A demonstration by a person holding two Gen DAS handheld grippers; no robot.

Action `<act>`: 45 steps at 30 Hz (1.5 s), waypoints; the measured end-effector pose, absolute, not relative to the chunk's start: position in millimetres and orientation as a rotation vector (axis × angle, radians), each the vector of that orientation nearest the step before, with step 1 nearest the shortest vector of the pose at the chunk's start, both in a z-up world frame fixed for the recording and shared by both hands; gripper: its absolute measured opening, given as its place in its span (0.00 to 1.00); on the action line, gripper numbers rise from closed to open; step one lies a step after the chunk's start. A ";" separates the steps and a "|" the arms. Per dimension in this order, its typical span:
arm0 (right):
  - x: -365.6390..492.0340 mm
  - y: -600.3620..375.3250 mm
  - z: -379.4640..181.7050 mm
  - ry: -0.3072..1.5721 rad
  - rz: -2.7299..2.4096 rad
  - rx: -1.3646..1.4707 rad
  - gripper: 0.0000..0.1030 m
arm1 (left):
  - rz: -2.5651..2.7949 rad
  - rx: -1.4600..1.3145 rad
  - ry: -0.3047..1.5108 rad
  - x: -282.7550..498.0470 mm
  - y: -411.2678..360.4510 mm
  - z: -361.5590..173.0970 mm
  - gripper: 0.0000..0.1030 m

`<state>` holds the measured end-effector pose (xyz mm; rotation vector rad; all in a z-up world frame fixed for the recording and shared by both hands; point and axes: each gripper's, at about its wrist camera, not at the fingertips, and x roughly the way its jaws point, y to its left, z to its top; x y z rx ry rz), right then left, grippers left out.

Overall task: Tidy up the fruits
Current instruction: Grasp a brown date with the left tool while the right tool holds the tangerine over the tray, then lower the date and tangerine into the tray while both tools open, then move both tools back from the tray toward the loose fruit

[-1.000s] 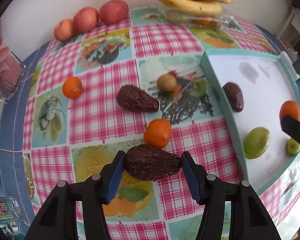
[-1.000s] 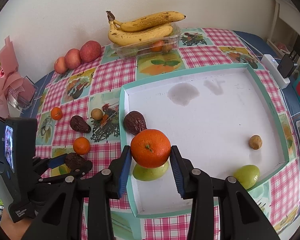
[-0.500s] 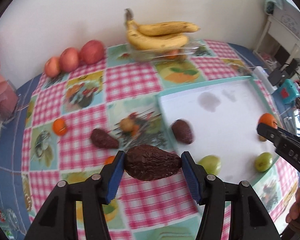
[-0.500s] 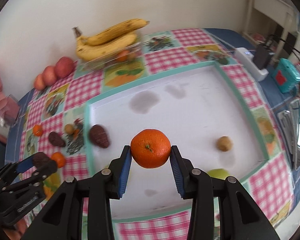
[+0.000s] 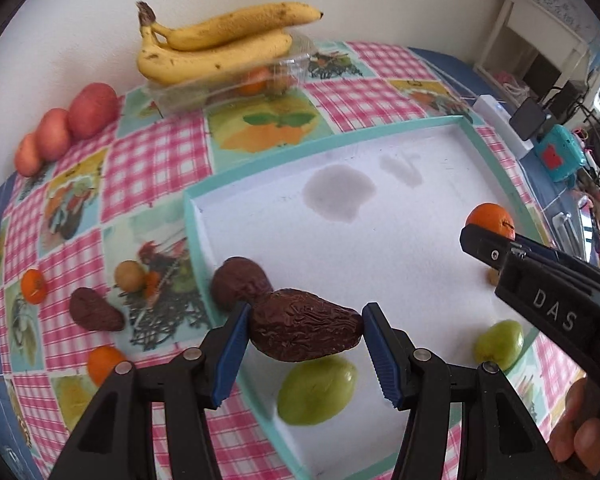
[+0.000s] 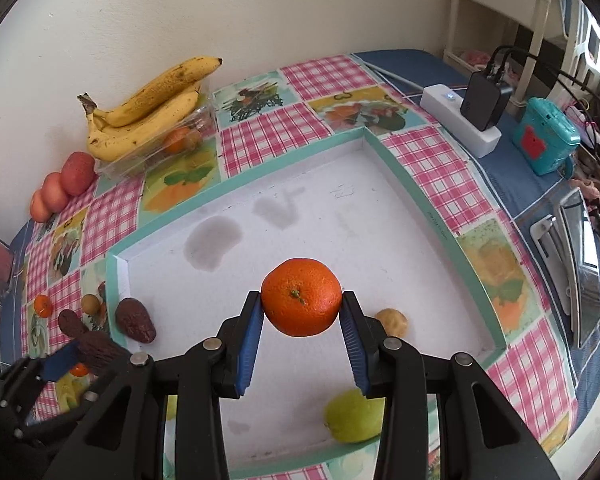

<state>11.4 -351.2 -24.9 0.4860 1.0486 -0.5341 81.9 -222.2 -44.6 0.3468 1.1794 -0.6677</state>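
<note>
Fruits are mid-transfer: the left gripper [image 5: 304, 336], clamped on a wrinkled avocado [image 5: 304, 334], has moved from over the surface [image 5: 156, 160] to over the tray [image 5: 380, 240]. The right gripper [image 6: 302, 320], holding an orange [image 6: 301, 297], has advanced deeper over it. Release is likely next.

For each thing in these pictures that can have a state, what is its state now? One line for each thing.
Left tongs: shut on the dark avocado, held above the tray's near left part.
Right tongs: shut on the orange, held above the tray.
Tray: open, holding some fruit.
Second dark avocado: lying in the tray's left corner.
Bananas: resting on the clear plastic box.
</note>
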 end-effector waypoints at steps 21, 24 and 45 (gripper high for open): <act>18.2 -369.1 -68.0 1.133 -0.545 0.514 0.40 | -0.620 0.369 1.227 91.7 -219.3 -64.9 0.58; 17.9 -370.2 -68.6 1.129 -0.543 0.519 0.40 | -0.624 0.361 1.228 92.1 -217.3 -63.7 0.58; 14.3 -368.9 -40.9 1.106 -0.532 0.532 0.73 | -0.621 0.386 1.200 88.3 -205.2 -26.4 0.67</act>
